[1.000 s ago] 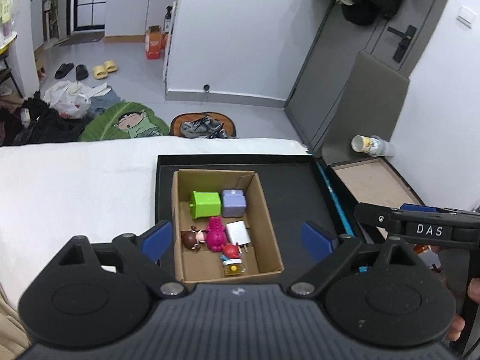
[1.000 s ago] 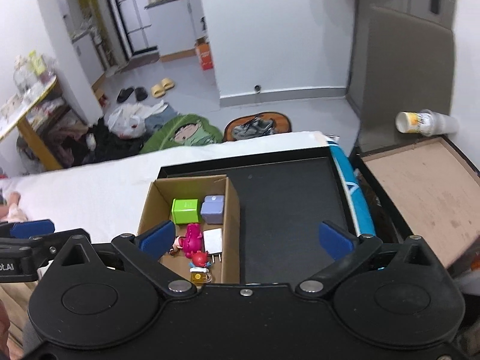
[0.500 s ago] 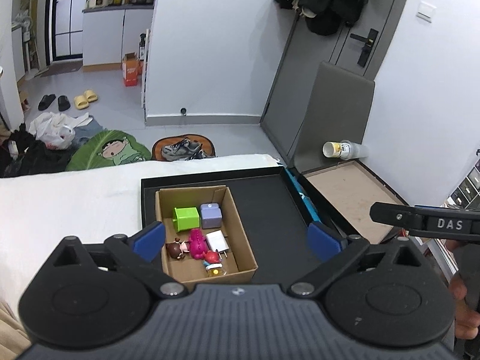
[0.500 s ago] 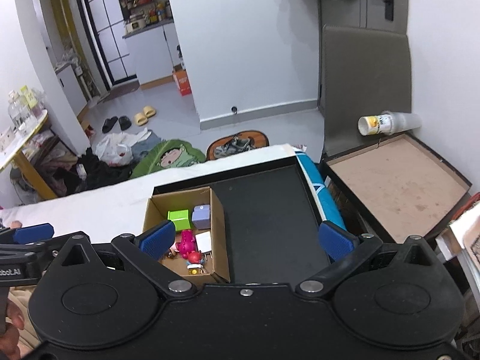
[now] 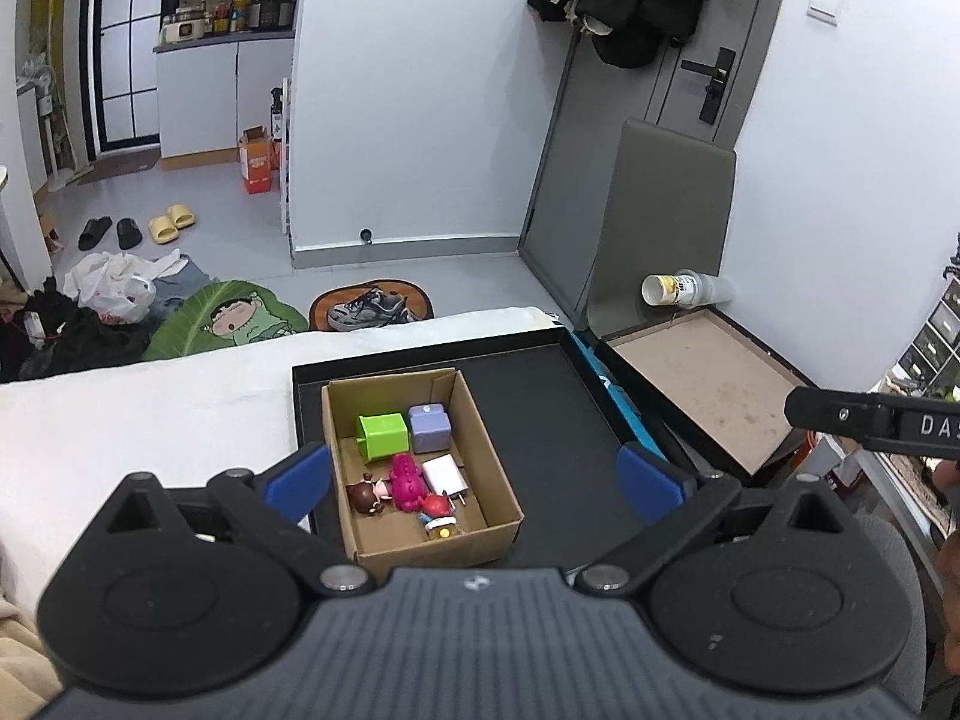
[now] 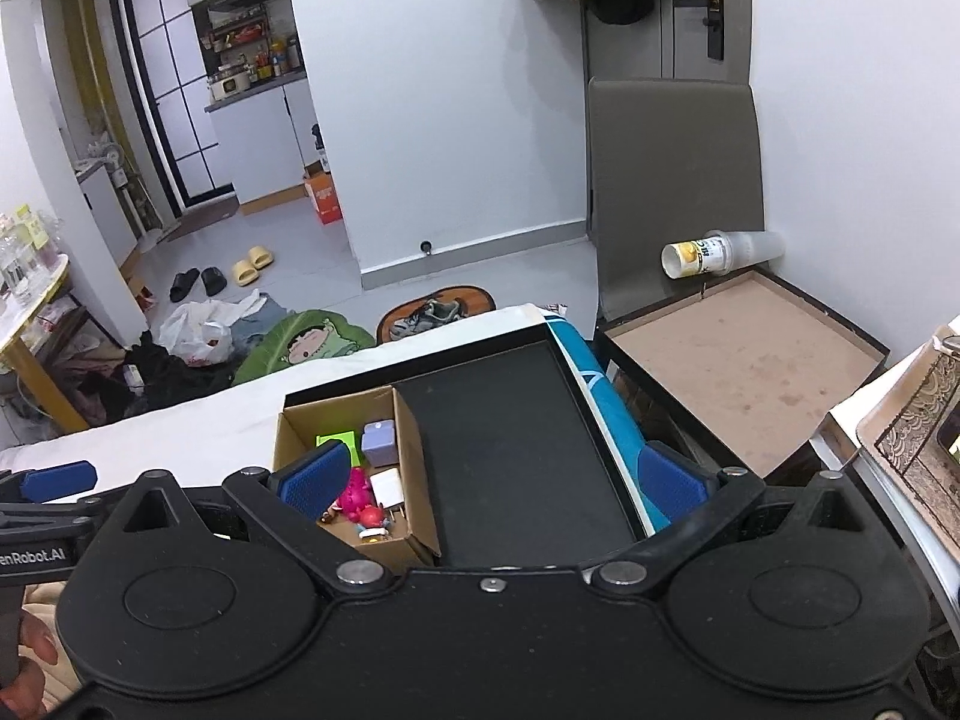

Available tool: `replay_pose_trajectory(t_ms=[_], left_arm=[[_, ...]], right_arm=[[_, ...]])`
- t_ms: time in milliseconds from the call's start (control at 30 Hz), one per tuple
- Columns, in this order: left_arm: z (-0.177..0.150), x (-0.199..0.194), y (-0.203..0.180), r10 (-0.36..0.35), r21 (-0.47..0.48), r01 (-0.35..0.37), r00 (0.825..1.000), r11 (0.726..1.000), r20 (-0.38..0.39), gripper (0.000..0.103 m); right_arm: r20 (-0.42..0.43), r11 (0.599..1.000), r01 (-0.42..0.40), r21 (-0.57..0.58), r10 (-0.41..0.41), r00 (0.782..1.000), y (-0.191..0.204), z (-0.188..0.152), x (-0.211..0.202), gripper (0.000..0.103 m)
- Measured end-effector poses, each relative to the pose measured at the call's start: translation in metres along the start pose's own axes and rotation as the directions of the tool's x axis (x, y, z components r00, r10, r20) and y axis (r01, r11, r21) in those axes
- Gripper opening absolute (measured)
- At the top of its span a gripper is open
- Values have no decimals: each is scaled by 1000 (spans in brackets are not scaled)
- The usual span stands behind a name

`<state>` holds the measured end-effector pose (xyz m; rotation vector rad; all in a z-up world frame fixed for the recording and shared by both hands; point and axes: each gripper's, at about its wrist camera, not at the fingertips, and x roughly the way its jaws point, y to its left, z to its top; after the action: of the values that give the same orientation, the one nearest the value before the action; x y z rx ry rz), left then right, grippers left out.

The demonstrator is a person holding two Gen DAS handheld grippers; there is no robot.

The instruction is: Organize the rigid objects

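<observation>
Left wrist view, cardboard box [image 5: 420, 462] against black tray [image 5: 540, 396] left rim, bare tray right, both grippers' jaws wide, empty.

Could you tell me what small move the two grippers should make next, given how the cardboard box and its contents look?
Probably none beyond resting. Both the left gripper and the right gripper are open and empty. The green cube, lilac block, white charger plug, magenta toy and small figurines all lie inside the brown cardboard box on the black tray.
</observation>
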<state>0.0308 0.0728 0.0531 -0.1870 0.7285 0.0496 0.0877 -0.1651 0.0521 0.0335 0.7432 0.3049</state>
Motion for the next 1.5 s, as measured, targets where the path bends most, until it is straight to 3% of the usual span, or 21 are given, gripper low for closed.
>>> replay_pose_trajectory(t_ms=[267, 467, 1500], left_arm=[[-12, -17, -7, -1, 49, -1, 1000, 999, 26, 101], [-21, -23, -13, -42, 39, 41, 999, 998, 19, 101], [-31, -31, -12, -42, 12, 42, 999, 999, 17, 101]], right_arm=[[2, 1000, -10, 27, 10, 1000, -7, -10, -9, 103], [11, 999, -31, 13, 31, 999, -8, -19, -19, 103], [17, 999, -36, -11, 37, 999, -4, -32, -26, 103]])
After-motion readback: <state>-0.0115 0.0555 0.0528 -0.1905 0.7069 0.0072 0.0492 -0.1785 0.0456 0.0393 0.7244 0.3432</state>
